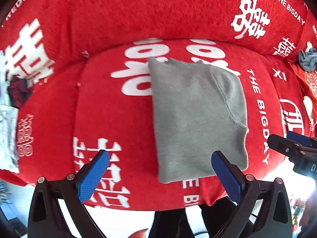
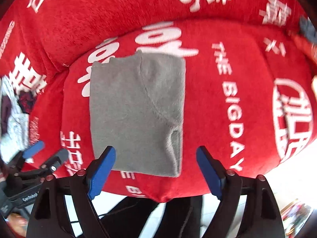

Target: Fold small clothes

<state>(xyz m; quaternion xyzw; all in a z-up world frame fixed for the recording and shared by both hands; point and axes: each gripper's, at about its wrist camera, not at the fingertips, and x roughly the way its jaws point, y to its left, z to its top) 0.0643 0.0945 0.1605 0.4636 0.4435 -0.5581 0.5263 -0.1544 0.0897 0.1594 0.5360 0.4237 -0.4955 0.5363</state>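
Red printed sofa cover [image 1: 118,119] spread under everything | folded grey garment [image 1: 198,119] lay flat on the seat cushion, untouched | left claw [image 1: 160,170] released, empty, above it | right claw [image 2: 156,166] likewise released, empty.

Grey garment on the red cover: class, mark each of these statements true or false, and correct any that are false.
1. The grey garment lies folded into a compact rectangle on the red cover. True.
2. The left tool is clamped on the garment's edge. False: its jaws stand wide apart, with nothing pressed between them.
3. The right tool is open and holds nothing. True.
4. The red cover is plain, with no print. False: it carries white characters and the words THE BIGDAY.
5. A second, crumpled grey cloth lies away from the folded garment, near the right edge of the left wrist view. True.
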